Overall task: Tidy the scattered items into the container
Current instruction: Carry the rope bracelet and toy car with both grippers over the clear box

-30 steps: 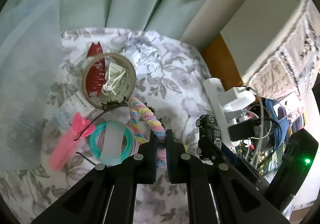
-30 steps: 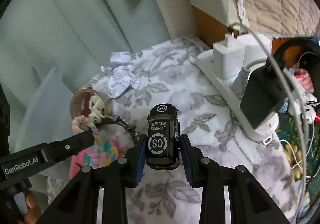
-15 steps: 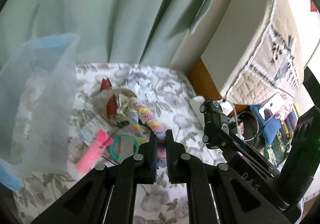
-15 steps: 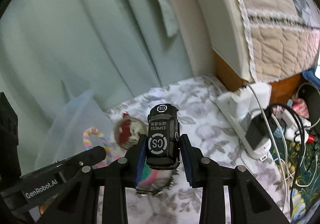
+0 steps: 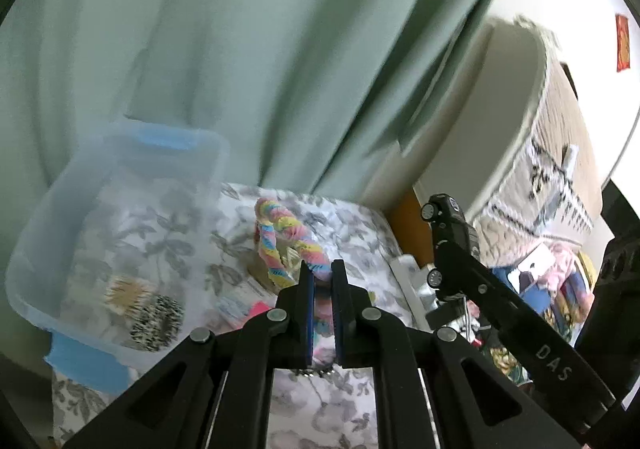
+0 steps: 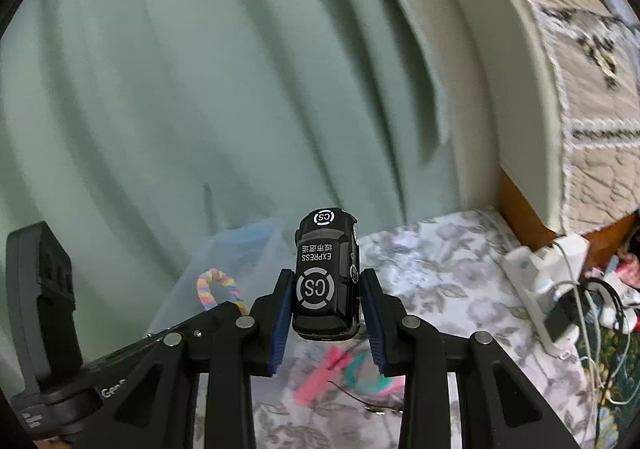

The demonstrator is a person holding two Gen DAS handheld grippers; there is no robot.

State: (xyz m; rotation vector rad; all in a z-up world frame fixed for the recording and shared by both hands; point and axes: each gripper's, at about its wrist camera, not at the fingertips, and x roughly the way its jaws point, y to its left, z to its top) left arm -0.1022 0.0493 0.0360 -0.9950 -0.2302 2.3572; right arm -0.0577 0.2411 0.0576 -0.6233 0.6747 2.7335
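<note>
My left gripper (image 5: 323,273) is shut on a pastel twisted hair tie (image 5: 280,237) and holds it in the air, right of a clear plastic container (image 5: 80,249) with blue handles. A spiky brush or two lie in the container. My right gripper (image 6: 325,289) is shut on a black toy car (image 6: 324,269) marked "CS EXPRESS", also lifted; the car shows in the left wrist view (image 5: 450,233). The hair tie (image 6: 218,285) and container (image 6: 240,249) show left of the car in the right wrist view.
A floral cloth (image 6: 432,269) covers the surface. A pink clip (image 6: 320,377) and teal ring (image 6: 360,373) lie on it below the right gripper. A white power strip (image 6: 540,289) with plugs and cables sits at the right. Green curtain behind.
Both grippers have risen from the cloth with their items and tilted up. The container has come fully into view at the left; the items on the cloth look smaller and lower.
</note>
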